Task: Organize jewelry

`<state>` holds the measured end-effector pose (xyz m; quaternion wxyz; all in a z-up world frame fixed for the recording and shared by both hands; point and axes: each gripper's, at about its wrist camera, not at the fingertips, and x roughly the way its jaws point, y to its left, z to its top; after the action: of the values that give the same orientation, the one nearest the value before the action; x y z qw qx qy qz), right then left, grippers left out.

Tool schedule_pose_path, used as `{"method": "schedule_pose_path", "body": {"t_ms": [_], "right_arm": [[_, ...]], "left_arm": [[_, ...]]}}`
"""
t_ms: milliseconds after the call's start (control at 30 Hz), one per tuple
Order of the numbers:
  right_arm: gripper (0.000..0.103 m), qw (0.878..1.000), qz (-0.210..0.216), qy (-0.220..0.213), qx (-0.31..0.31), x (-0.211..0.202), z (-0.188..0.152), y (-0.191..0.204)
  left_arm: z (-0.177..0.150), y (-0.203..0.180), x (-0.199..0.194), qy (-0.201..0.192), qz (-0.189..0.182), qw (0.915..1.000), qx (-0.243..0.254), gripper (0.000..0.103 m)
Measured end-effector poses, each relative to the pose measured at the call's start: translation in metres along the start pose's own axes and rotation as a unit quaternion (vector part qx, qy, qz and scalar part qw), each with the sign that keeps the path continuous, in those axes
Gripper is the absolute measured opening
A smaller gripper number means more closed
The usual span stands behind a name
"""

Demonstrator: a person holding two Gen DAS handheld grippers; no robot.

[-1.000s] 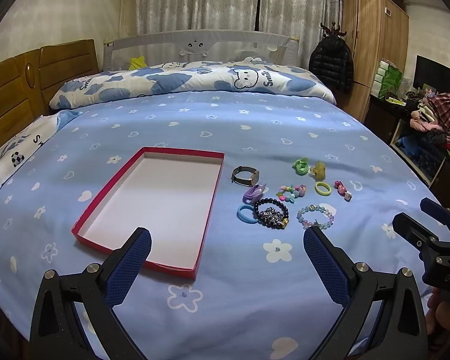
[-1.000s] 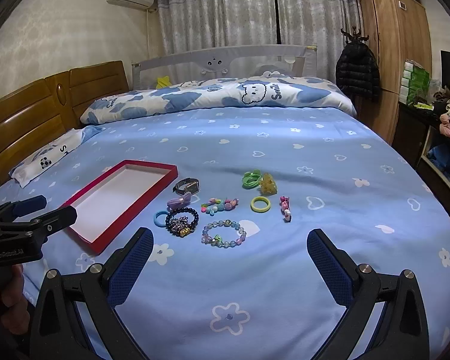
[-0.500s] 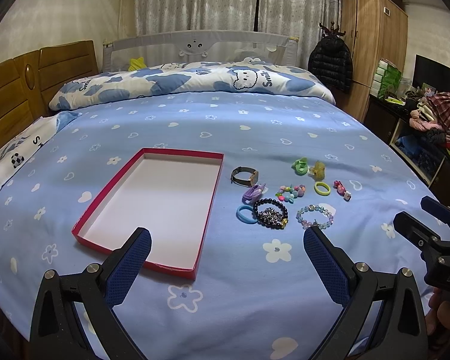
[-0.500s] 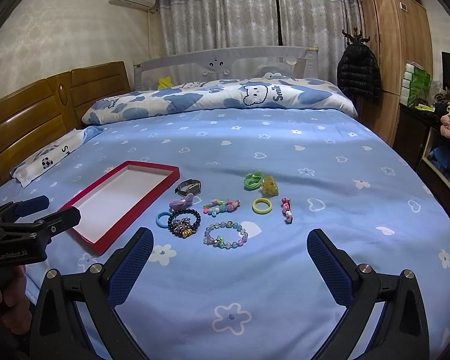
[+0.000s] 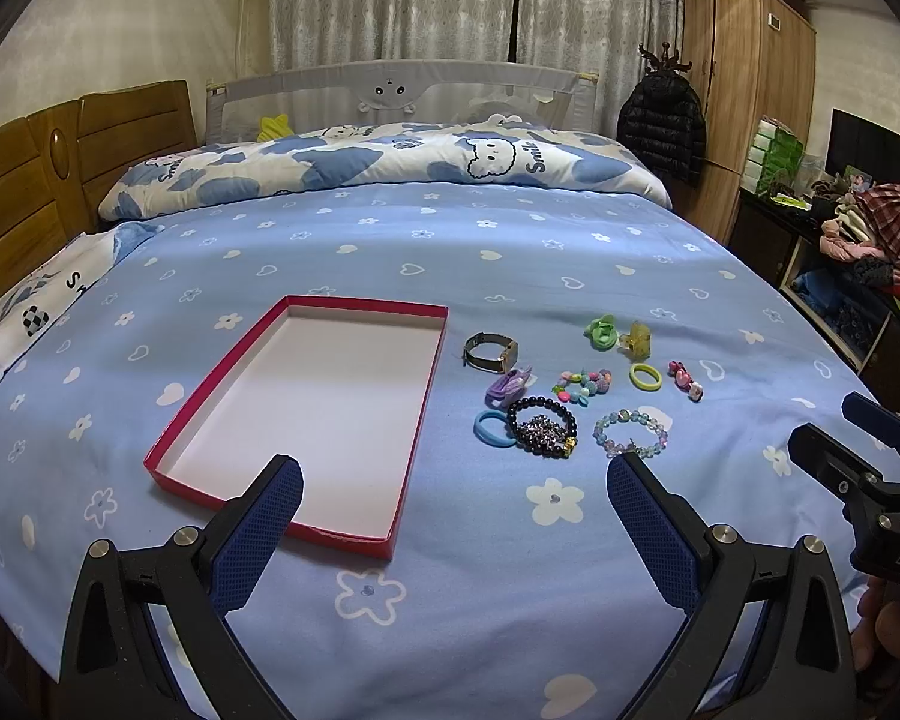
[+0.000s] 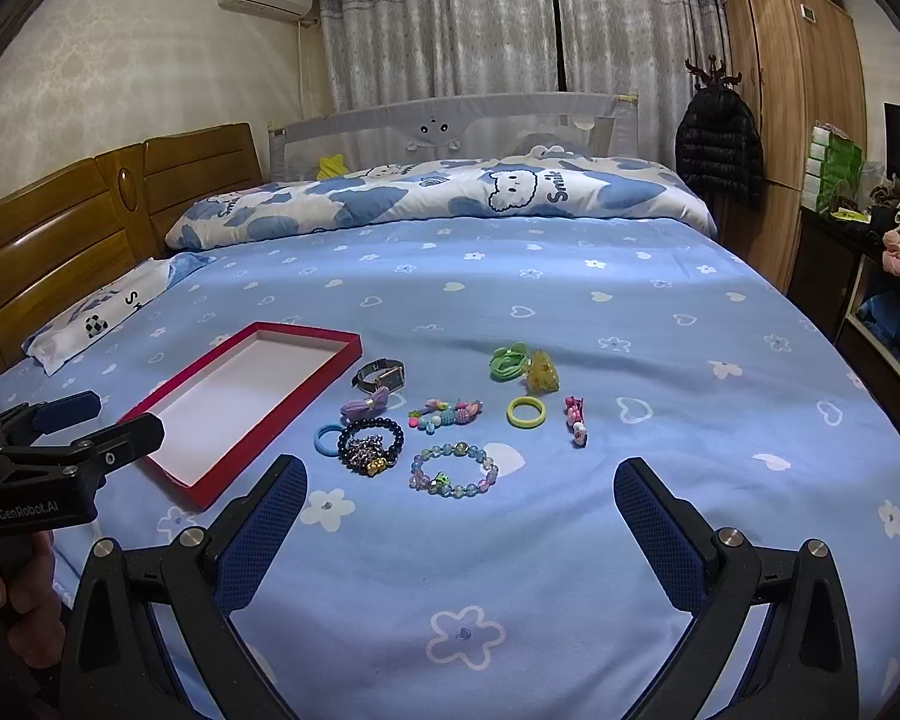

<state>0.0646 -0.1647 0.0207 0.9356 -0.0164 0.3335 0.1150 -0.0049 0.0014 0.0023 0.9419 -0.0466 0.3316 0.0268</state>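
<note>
A shallow red box (image 5: 222,420) (image 6: 210,372) with a white, empty inside lies on the blue bed sheet. Right of it sits a cluster of jewelry: a wristwatch (image 5: 491,354) (image 6: 379,376), a black bead bracelet (image 5: 543,429) (image 6: 371,443), a pale bead bracelet (image 5: 631,434) (image 6: 455,469), a blue ring (image 5: 491,427), a yellow ring (image 5: 645,376) (image 6: 526,411) and other small pieces. My left gripper (image 5: 453,519) hangs open above the box's near right corner. My right gripper (image 6: 459,519) is open just short of the pale bracelet. Both hold nothing.
A folded cloud-print quilt (image 5: 390,162) lies across the far side of the bed. A wooden headboard (image 5: 24,180) is on the left, a wardrobe (image 5: 744,72) and a cluttered shelf (image 5: 870,240) on the right. Each gripper shows at the edge of the other's view.
Both views have drifted only slightly. The jewelry and the box lie where they were, and both grippers stay open.
</note>
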Motion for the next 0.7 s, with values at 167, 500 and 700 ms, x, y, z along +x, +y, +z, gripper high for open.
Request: {"method": "schedule_pose_path", "body": {"t_ms": [167,500,700], "right_arm": [[0.103,1.000,0.000,0.001,0.000,0.000,0.000,0.000],[0.103,1.000,0.000,0.001,0.002,-0.001,0.000,0.002],[0.103,1.000,0.001,0.007,0.007,0.002,-0.004,0.002]], "left_arm": [[0.000,0.001,0.001,0.001,0.000,1.0000,0.001,0.102],[0.001,-0.002,0.010,0.009,-0.002,0.9999,0.005,0.102],[0.007,-0.003,0.020,0.025,-0.018,0.9995,0.005,0.102]]}}
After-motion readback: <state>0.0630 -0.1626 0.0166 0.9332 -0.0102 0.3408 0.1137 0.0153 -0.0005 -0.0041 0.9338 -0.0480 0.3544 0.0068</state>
